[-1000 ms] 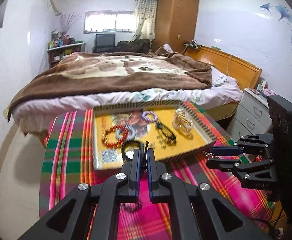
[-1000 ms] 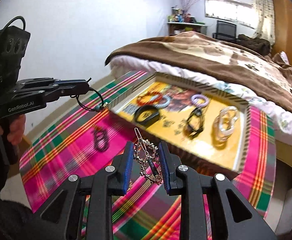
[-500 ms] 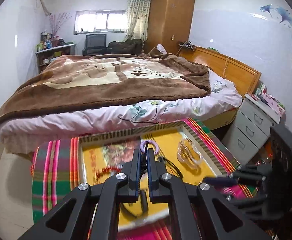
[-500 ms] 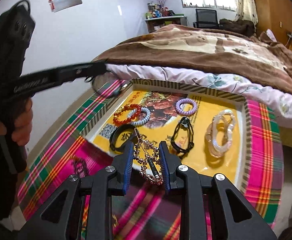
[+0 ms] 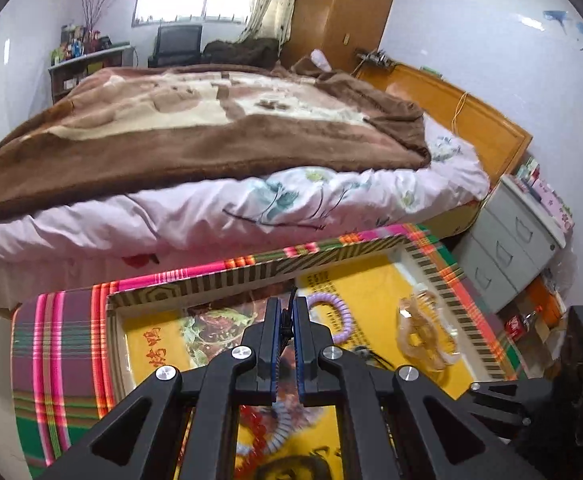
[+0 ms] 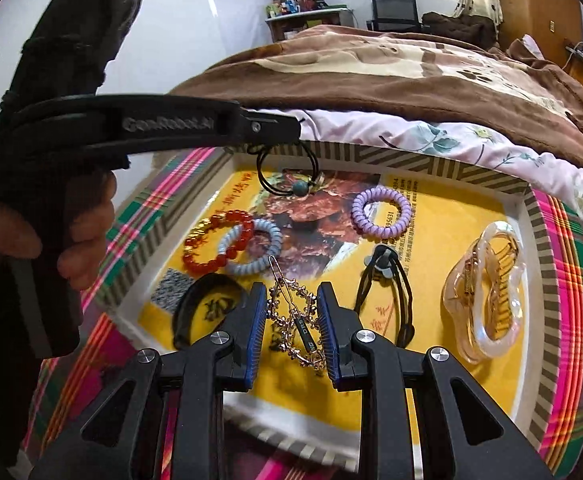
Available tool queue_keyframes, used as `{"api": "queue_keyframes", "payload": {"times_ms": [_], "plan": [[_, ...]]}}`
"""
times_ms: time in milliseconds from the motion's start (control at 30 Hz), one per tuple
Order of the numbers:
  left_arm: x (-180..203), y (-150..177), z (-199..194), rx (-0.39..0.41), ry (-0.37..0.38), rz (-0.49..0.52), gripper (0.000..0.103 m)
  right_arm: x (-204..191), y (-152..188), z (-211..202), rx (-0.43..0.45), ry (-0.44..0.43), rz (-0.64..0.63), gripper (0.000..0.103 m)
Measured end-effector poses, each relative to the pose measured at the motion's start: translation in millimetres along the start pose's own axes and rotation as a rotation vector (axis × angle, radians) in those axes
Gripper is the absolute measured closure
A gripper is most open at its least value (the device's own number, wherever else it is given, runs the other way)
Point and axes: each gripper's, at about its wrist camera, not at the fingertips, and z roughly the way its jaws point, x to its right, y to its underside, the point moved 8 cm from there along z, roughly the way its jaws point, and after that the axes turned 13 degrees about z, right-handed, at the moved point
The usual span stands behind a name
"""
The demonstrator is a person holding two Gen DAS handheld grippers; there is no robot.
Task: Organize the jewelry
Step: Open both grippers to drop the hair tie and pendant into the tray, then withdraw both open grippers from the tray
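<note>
A yellow-lined tray with a striped rim (image 6: 443,165) lies on the plaid cloth (image 6: 567,232). My left gripper (image 5: 286,312) is shut on a thin black hair tie with a blue bead (image 6: 291,178), which hangs over the tray's far left part. My right gripper (image 6: 291,300) is shut on a gold beaded hair clip (image 6: 295,320), held over the tray's near edge. In the tray lie a red bead bracelet (image 6: 215,242), a pale blue coil tie (image 6: 251,246), a purple coil tie (image 6: 381,212), a black band (image 6: 199,308), a black tie (image 6: 387,280) and a clear claw clip (image 6: 487,292).
A bed with a brown blanket (image 5: 195,120) runs along the tray's far side. A grey drawer unit (image 5: 511,240) stands at the right. The person's hand (image 6: 83,240) holds the left gripper's handle at the left of the right wrist view.
Both grippers have moved forward from over the plaid cloth to over the tray, each carrying its item. The left one now hangs the black tie over the tray's far part.
</note>
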Motion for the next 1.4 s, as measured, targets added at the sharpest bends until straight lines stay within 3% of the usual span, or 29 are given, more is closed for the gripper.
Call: {"api": "queue_keyframes", "payload": {"times_ms": [167, 500, 600, 733, 867, 933, 1133, 1233, 1400], "plan": [[-8.4, 10.7, 24.9, -0.065, -0.03, 0.021, 0.097, 2.6, -2.7, 13.3, -0.004, 0.043, -0.024, 0.077], [-24.3, 22.5, 40.3, -0.102, -0.051, -0.007, 0.097, 3.1, 2.6, 33.1, -0.036, 0.075, -0.058, 0.076], [-27.5, 25.5, 42.8, -0.109, -0.047, -0.02, 0.09, 2.5, 0.9, 35.6, -0.035, 0.076, -0.061, 0.076], [-29.9, 27.6, 42.3, -0.109, -0.041, -0.033, 0.064, 0.1, 1.2, 36.9, -0.034, 0.09, -0.073, 0.076], [-31.4, 28.7, 41.8, -0.111, -0.046, -0.043, 0.059, -1.4, 2.1, 36.4, -0.032, 0.092, -0.068, 0.075], [-30.5, 29.6, 41.1, -0.112, -0.045, -0.045, 0.049, -2.3, 2.9, 35.6, -0.034, 0.09, -0.065, 0.071], [-26.9, 29.6, 32.3, -0.103, -0.049, -0.055, 0.048, -4.0, 2.5, 28.0, -0.016, 0.09, -0.057, 0.068], [-23.3, 27.6, 21.6, -0.09, -0.053, -0.052, 0.047, -5.9, 1.9, 21.0, -0.005, 0.08, -0.052, 0.053], [-10.7, 24.3, -8.8, -0.049, -0.07, -0.035, 0.04, -8.6, 2.0, 3.4, 0.026, 0.076, -0.041, 0.052]]}}
